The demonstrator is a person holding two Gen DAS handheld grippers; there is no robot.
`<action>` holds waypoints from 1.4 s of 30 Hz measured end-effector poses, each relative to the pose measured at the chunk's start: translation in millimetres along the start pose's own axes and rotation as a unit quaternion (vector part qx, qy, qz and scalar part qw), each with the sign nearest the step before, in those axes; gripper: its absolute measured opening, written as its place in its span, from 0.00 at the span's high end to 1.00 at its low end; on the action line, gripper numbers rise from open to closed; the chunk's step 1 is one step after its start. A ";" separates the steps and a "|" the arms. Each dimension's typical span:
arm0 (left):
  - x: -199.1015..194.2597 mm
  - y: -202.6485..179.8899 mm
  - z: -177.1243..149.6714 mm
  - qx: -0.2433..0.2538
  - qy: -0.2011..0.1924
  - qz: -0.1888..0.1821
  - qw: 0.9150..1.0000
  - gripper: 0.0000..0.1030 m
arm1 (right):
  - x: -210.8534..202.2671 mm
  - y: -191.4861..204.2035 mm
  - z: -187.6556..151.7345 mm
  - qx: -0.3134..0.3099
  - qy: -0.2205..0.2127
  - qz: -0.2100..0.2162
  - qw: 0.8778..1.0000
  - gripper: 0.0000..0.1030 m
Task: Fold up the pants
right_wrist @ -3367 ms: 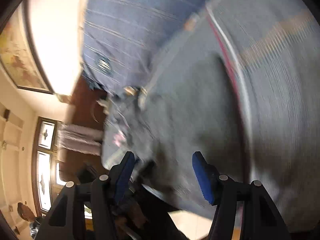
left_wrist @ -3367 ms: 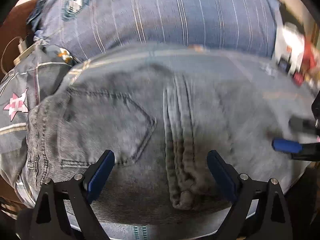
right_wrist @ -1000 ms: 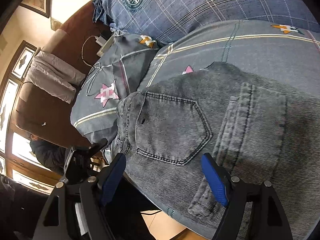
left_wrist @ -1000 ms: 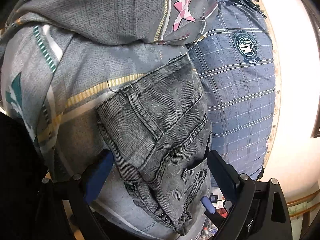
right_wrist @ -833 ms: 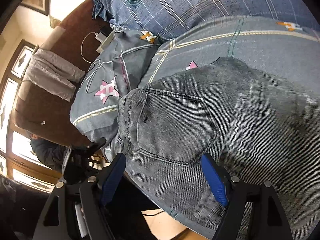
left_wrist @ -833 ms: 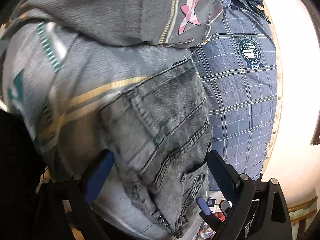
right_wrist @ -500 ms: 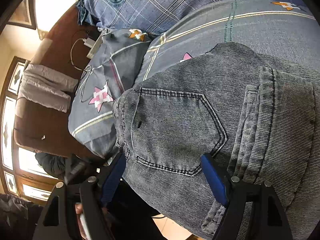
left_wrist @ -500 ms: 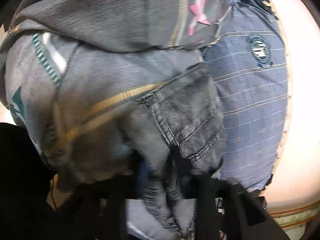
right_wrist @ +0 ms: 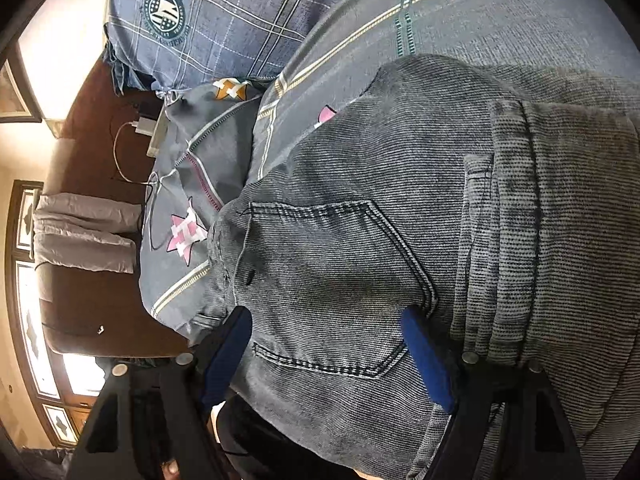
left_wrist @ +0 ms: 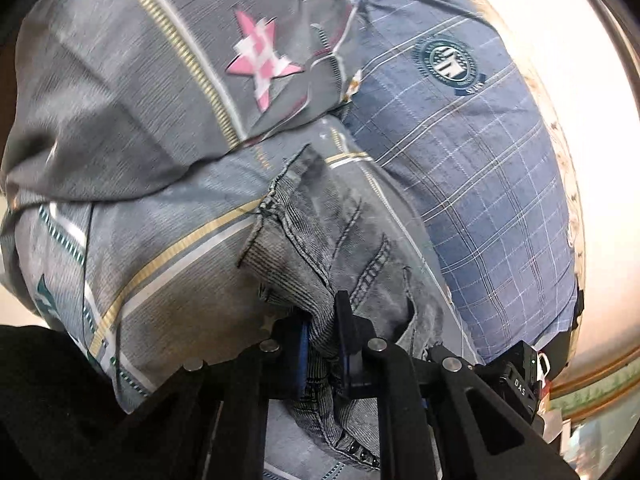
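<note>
1. my left gripper (left_wrist: 324,336) is clamped narrow on a bunched edge of the grey pants (left_wrist: 320,232).
2. my right gripper (right_wrist: 328,352) is spread wide, its fingers straddling the back pocket (right_wrist: 332,280).
3. the pants lie on the grey striped bedding (left_wrist: 140,248).
4. beyond the pants sits the blue plaid pillow (left_wrist: 472,152).

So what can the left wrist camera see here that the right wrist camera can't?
Only the left wrist view shows the left gripper pinching a bunched edge of the jeans. Only the right wrist view shows the open right gripper over the back pocket, plus a charger cable and folded grey cloth. Both show the jeans, star-print bedding and blue plaid pillow.
</note>
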State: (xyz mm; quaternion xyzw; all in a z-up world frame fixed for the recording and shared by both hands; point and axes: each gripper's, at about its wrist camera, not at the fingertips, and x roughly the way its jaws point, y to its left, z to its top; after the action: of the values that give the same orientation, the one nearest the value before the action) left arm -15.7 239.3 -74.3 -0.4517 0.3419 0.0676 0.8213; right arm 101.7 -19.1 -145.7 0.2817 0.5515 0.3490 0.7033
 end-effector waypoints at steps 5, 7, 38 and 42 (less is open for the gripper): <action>-5.4 -18.0 1.8 0.011 -0.010 0.010 1.000 0.88 | -0.2 -4.0 -2.1 -0.002 -0.006 0.012 1.000 0.22; -11.9 -57.6 2.0 0.069 -0.036 0.013 0.997 0.88 | -6.5 -10.8 -1.3 0.007 -0.011 0.028 1.000 0.22; 8.3 -240.5 -251.4 0.578 0.137 -0.086 0.800 0.58 | -260.2 -148.2 -74.3 0.076 -0.261 0.091 0.958 0.22; -11.2 -220.4 -183.9 0.486 0.085 -0.083 0.866 0.45 | -252.2 -87.0 -54.0 -0.009 -0.203 0.151 0.968 0.21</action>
State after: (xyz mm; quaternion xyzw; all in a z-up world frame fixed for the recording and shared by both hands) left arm -23.6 -31.9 20.1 -0.0256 0.3608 -0.2145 0.9073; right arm 27.6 -272.7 -80.2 0.4201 0.3456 0.3915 0.7421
